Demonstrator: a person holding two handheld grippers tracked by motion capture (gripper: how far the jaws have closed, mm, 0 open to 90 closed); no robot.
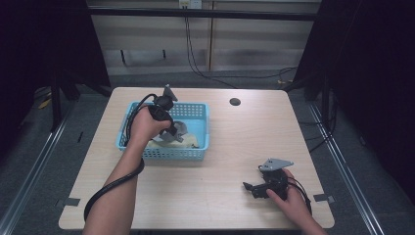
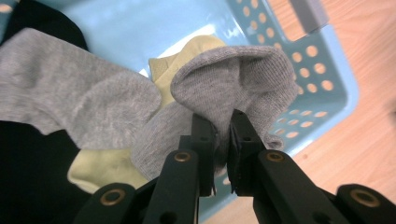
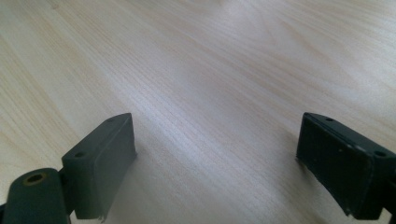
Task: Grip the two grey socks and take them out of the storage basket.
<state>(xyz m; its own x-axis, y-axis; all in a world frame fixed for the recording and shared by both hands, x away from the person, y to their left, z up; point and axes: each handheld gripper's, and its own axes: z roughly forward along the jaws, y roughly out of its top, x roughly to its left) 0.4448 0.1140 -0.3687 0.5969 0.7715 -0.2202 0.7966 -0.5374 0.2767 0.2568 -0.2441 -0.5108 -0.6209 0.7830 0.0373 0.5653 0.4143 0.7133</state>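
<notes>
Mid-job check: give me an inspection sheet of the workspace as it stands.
Surface: wooden table, one round hole.
Job's things: grey sock pinched over the blue basket; a yellow sock and a second grey sock lie inside.
Clutter: nothing seen.
Grippers: left gripper shut on the grey sock; right gripper open, resting on the table.
Cables: one trails from the left gripper; more on the floor.
Surroundings: dark curtains, wall panels.
</notes>
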